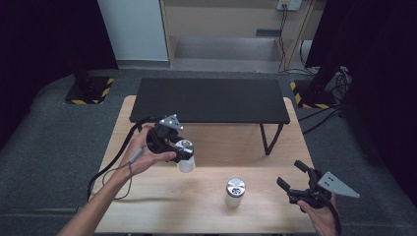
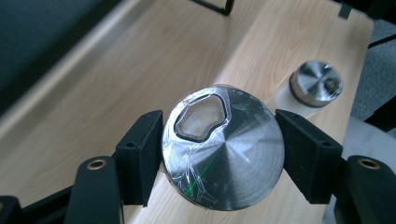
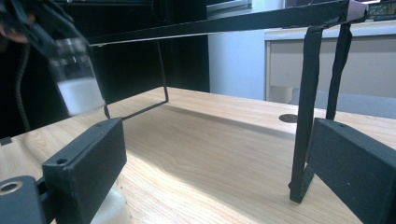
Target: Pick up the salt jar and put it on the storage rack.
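Above a wooden table (image 1: 147,196), the left gripper (image 1: 183,150) pinches the metal cap of a glass shaker (image 2: 223,147), holding it off the surface. A second shaker (image 1: 234,192) stands nearby, while the right gripper (image 1: 291,178) hovers with jaws spread, holding nothing.

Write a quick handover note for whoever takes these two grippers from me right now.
Left hand-held gripper: shut on the metal cap of a glass shaker with white powder, held clear above the wooden table.
Right hand-held gripper: open, nothing between its jaws, low over the table's near right corner.
Second shaker: upright on the table near the front edge, untouched.
Black shelf: at the back of the table, nothing on it.
Done: first shaker picked up.
Left: set it down wherever it belongs; possibly the second shaker next.
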`<action>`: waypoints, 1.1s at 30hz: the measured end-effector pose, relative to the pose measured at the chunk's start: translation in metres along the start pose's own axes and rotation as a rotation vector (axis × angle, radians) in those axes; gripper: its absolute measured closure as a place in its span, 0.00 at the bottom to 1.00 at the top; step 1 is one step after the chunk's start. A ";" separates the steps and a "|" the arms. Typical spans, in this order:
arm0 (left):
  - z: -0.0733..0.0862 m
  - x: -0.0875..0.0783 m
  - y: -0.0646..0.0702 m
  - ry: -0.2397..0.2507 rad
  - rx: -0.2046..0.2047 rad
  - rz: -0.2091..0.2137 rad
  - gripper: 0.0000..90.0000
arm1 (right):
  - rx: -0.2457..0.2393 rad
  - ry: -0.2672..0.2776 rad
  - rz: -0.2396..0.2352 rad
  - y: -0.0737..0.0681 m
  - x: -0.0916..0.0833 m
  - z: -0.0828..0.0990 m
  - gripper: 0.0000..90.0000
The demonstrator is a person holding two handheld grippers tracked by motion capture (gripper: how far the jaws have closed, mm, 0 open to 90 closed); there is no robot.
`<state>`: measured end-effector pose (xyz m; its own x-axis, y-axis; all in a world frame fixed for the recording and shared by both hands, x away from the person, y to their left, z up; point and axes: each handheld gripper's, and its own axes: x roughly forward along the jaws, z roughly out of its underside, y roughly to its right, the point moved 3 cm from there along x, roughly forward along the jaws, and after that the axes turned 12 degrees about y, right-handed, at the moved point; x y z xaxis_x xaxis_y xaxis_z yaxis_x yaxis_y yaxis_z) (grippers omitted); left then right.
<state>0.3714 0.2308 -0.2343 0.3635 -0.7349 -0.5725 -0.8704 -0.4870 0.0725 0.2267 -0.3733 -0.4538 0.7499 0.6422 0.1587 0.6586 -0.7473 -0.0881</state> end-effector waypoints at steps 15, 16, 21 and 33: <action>-0.067 -0.055 0.010 0.070 0.006 -0.056 0.38 | 0.003 0.000 -0.001 0.000 0.000 0.000 0.06; -0.071 -0.058 0.010 0.078 0.005 -0.061 0.38 | 0.003 0.000 -0.002 0.000 0.000 0.000 0.05; -0.088 -0.073 0.009 0.123 -0.001 -0.091 0.38 | 0.004 0.000 -0.001 0.000 0.000 0.000 0.06; -0.114 -0.091 -0.011 0.195 -0.037 -0.183 0.38 | 0.009 0.002 -0.002 0.001 -0.001 0.001 0.06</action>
<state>0.3856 0.2493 -0.0900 0.5740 -0.7082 -0.4110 -0.7728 -0.6345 0.0141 0.2271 -0.3744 -0.4545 0.7487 0.6430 0.1612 0.6603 -0.7448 -0.0963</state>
